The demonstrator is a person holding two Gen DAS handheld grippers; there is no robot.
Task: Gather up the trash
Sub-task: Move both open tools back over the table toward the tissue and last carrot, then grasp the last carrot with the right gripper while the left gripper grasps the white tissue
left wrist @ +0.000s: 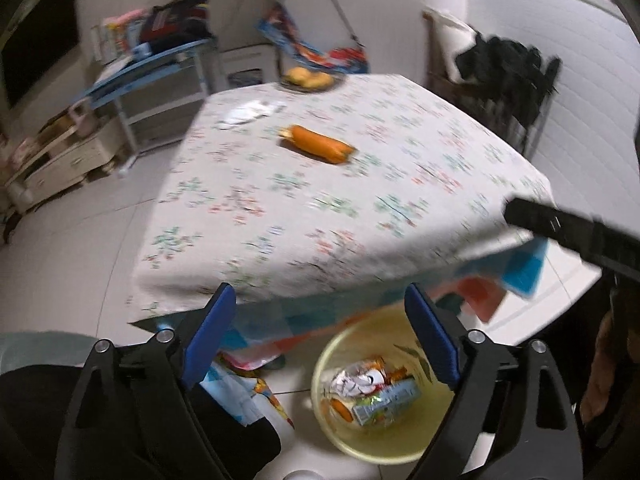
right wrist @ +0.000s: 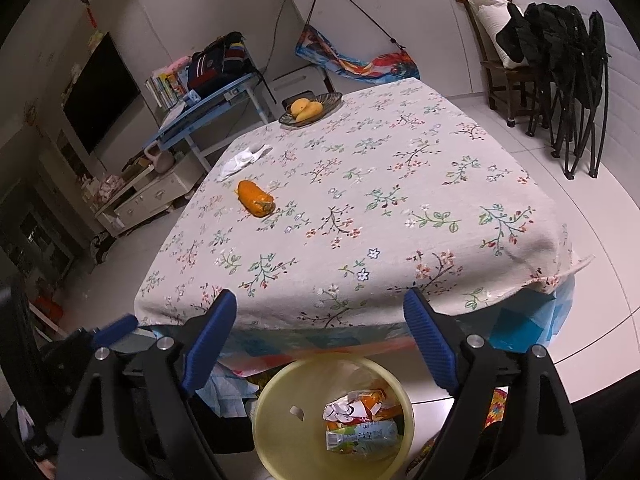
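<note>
A yellow bin (left wrist: 325, 412) stands on the floor below the table's near edge and holds crumpled wrappers and a small carton (left wrist: 374, 392). My left gripper (left wrist: 320, 296) hangs over it, open, with nothing between its blue pads. My right gripper (right wrist: 320, 300) hovers over the same bin (right wrist: 280, 384), also open and empty. On the flowered tablecloth (right wrist: 380, 200) lie an orange wrapper (right wrist: 255, 198) and a crumpled white tissue (right wrist: 240, 160). The left wrist view shows them blurred: the wrapper (left wrist: 320, 145) and the tissue (left wrist: 248, 114).
A dark plate (right wrist: 330, 100) of yellow fruit (right wrist: 306, 109) sits at the table's far edge. Beyond it are a blue desk (right wrist: 208, 100) piled with bags and books, a colourful bag, and a chair with black clothing (right wrist: 560, 40) at the right. White tiled floor surrounds the table.
</note>
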